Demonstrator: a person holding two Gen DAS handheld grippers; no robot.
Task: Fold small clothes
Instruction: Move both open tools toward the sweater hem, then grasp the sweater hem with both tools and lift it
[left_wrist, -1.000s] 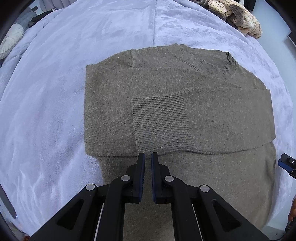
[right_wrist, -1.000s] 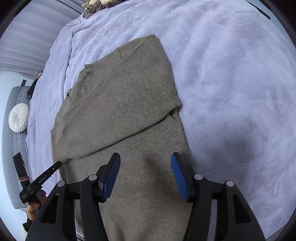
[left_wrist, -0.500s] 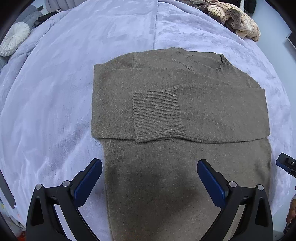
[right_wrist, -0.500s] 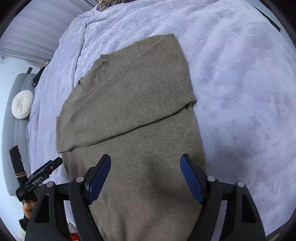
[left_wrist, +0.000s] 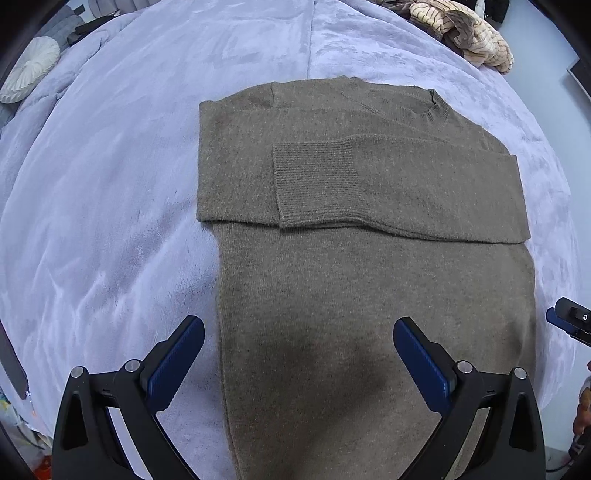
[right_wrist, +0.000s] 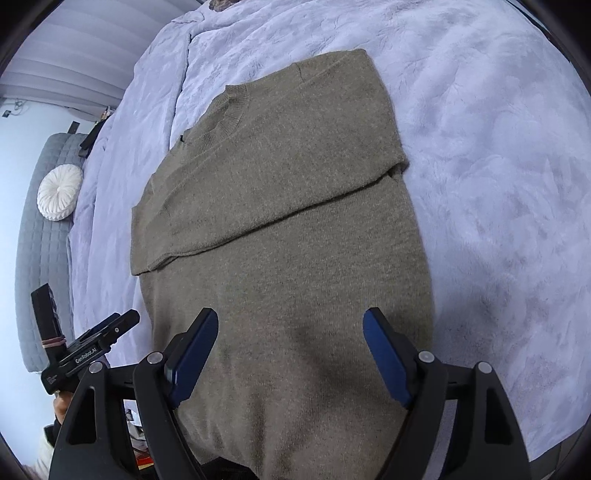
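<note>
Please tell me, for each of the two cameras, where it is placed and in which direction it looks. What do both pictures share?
Left wrist: sits on the left tool, looks steeply down on the sweater; its own wide-open fingers show, the right tool's tip at the edge.
Right wrist: sits on the right tool, looks down along the sweater; its opening fingers show, nothing between them; the left tool nearby.
Shared: sweater, lilac bedspread, round white cushion.

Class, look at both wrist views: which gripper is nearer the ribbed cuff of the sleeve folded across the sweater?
Left. The left gripper hangs open just below the ribbed cuff. The right gripper, jaws opening and empty, sits over the sweater's opposite side.
</note>
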